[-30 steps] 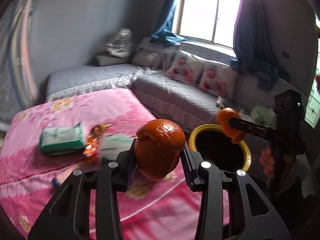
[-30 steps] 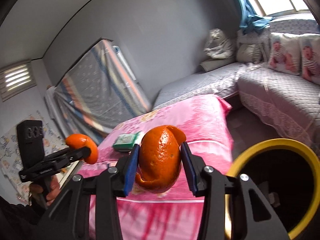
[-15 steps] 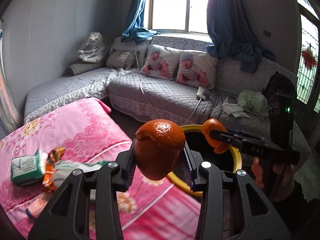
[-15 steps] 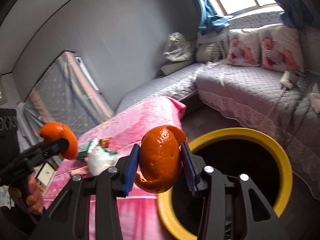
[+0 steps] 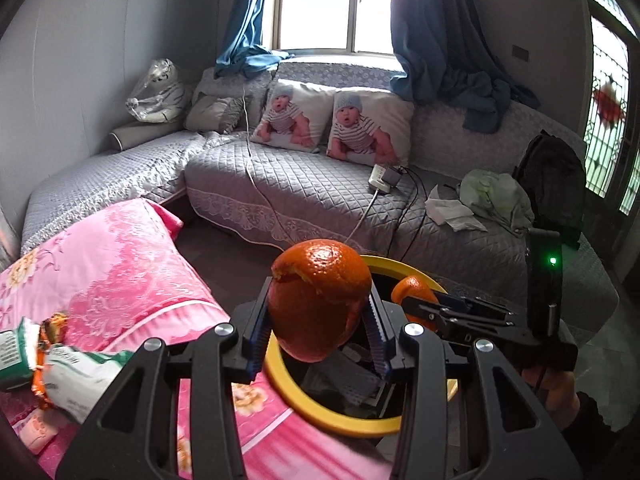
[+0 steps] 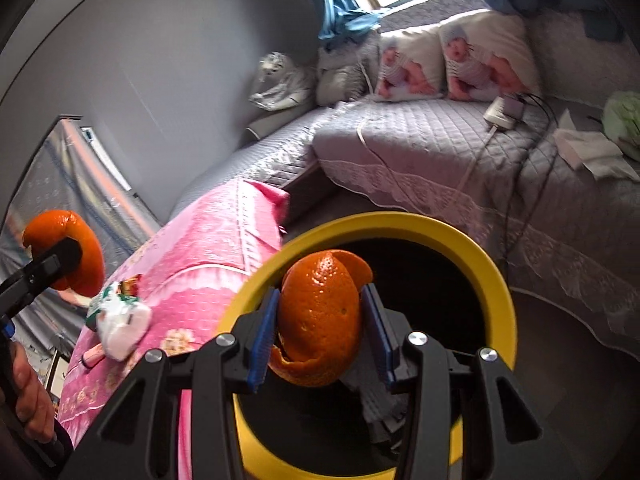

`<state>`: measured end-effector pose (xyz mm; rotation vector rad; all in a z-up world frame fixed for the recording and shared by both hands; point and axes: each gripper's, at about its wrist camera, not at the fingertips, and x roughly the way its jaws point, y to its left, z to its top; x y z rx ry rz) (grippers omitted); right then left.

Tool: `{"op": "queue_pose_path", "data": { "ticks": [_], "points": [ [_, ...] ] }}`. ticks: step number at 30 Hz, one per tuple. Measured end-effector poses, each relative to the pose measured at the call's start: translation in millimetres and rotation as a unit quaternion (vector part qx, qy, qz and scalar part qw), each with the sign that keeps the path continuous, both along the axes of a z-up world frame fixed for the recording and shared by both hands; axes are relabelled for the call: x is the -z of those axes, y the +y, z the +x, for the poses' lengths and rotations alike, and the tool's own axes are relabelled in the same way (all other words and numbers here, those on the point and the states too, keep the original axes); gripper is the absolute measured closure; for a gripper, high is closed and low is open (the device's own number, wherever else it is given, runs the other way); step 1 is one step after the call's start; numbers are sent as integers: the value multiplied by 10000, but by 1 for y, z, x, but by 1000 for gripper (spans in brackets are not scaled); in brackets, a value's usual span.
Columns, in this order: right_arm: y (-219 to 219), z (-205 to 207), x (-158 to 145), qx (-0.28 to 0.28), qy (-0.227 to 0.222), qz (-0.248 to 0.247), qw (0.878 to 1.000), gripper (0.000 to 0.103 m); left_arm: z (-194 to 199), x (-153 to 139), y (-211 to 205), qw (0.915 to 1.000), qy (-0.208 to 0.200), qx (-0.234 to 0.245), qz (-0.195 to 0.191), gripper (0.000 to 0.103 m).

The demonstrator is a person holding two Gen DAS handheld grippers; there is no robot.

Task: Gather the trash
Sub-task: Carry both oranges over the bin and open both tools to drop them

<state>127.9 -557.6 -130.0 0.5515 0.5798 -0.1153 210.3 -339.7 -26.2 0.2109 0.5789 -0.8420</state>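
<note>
Left tongs are pinching a big curl of orange peel between the blue pads, held up at the near-left edge of the yellow-rimmed bin. Far left in that view, on the pink floral bed cover, there's a green-and-white wrapper, an orange foil candy wrapper and a green pack bunched together at the near edge. Off to the right you can see the right tongs from the side, reaching in over the far-right part of the bin rim with their own bit of peel.

From the right wrist camera: the left tongs show up at the far left edge, gripping their peel above the bed cover, with the wrappers just right of them. Right tongs are clamped on a second orange peel, and that one hangs right over the dark mouth of the bin. Some grey crumpled stuff is already down inside it. Behind everything, a grey quilted sofa with two baby-print pillows and a power strip with cables.
</note>
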Motion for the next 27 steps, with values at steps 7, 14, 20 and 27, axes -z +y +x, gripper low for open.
{"op": "queue_pose_path", "data": {
  "ticks": [7,14,20,27],
  "points": [
    [-16,4,22,224,308,156,9992,63,37,47,-38,9976,679,35,132,61],
    [-24,5,36,422,539,168,9975,55,52,70,-31,9917,1280,-57,-57,41],
    [-31,-7,29,679,385,184,9968,34,51,45,-3,9912,1113,-222,-681,17],
    [-10,-7,10,272,149,167,9994,30,53,-6,66,9814,739,-166,-1762,16]
  ]
}}
